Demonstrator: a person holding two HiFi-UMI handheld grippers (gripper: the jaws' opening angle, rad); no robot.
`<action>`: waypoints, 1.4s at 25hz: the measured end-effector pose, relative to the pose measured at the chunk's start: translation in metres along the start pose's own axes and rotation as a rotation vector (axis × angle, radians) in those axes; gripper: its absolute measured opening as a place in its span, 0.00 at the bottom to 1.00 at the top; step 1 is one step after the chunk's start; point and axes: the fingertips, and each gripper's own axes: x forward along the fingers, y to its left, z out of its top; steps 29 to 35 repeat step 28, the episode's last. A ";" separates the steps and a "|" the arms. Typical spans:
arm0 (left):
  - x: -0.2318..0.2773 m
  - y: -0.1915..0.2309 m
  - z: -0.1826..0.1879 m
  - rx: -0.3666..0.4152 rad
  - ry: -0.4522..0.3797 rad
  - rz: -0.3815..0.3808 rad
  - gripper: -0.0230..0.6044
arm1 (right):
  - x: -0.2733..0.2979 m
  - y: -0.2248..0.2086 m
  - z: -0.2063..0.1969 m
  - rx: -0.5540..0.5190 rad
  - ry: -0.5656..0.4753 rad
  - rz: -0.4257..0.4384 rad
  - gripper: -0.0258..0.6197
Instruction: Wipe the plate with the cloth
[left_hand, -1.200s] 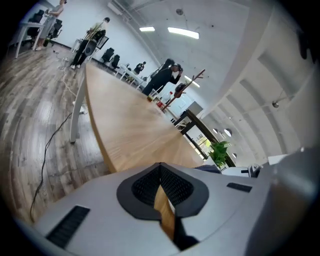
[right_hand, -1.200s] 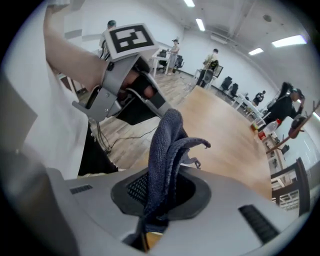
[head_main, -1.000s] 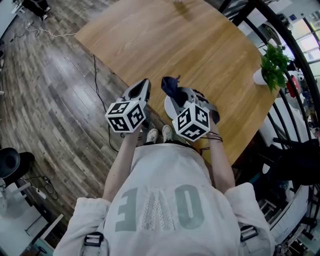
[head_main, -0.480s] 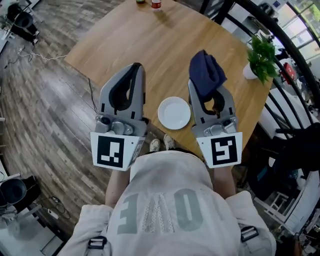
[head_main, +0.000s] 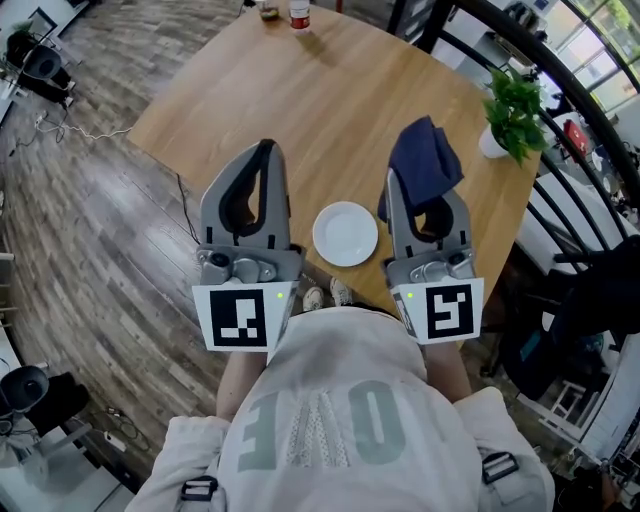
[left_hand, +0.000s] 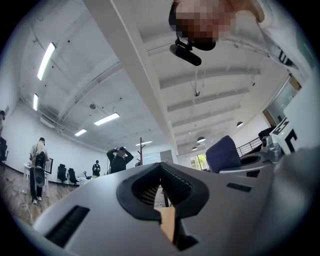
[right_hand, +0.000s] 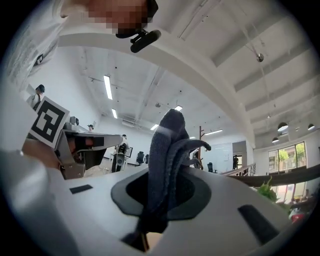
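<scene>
Holds the left gripper up on the left side, pointed away from the body, jaws shut tight with nothing between them. Carries a black-and-white marker cube at its near end. Past its tip, in the left gripper view, only a big hall with long ceiling lights and a few people standing far off. Down below its left side, dark wooden floor. Just to its right, down on the light wooden table, a round white plate, lying between the two grippers and touching neither. Right of the plate, the right gripper, pointed the same way, jaws pinched on a dark blue cloth. Sticks up out of those jaws in a bunched fold and flops past the tip, well clear of the plate. Another marker cube at this gripper's near end. Far ahead of both tips, at the table's far edge, two small bottles. Off to the right of the right gripper, near the table's edge, a small green plant in a white pot.
</scene>
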 end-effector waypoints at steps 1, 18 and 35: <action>0.000 0.000 0.001 0.013 0.001 0.006 0.05 | -0.001 -0.002 -0.001 -0.001 0.003 -0.007 0.13; -0.002 0.002 0.003 0.026 0.018 0.018 0.05 | -0.008 -0.008 0.000 0.009 0.007 -0.035 0.13; -0.003 0.000 0.006 0.019 0.019 -0.008 0.05 | -0.011 -0.005 0.005 0.025 -0.007 -0.024 0.13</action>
